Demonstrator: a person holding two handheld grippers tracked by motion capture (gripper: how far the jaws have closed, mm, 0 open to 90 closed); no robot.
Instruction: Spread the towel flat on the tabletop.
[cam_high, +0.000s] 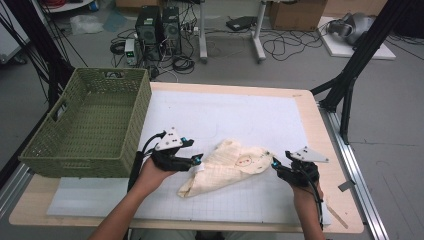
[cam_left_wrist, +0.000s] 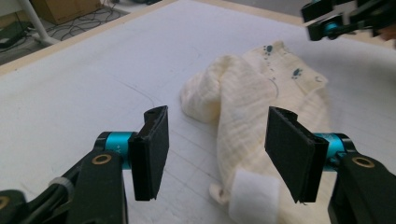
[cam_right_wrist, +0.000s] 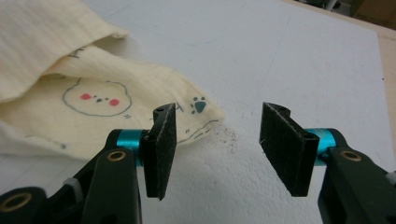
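Hand-held gripper L (cam_high: 199, 161) + R (cam_high: 274, 163) agape, cloth (cam_high: 227, 165) btwn, unheld.

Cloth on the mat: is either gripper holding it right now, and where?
Neither. The left gripper and right gripper stand open, and the cloth lies loose on the mat.

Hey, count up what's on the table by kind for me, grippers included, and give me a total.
Cream cloth: 1
Green wicker basket: 1
Grippers: 2, left gripper and right gripper, both open
Total: 4
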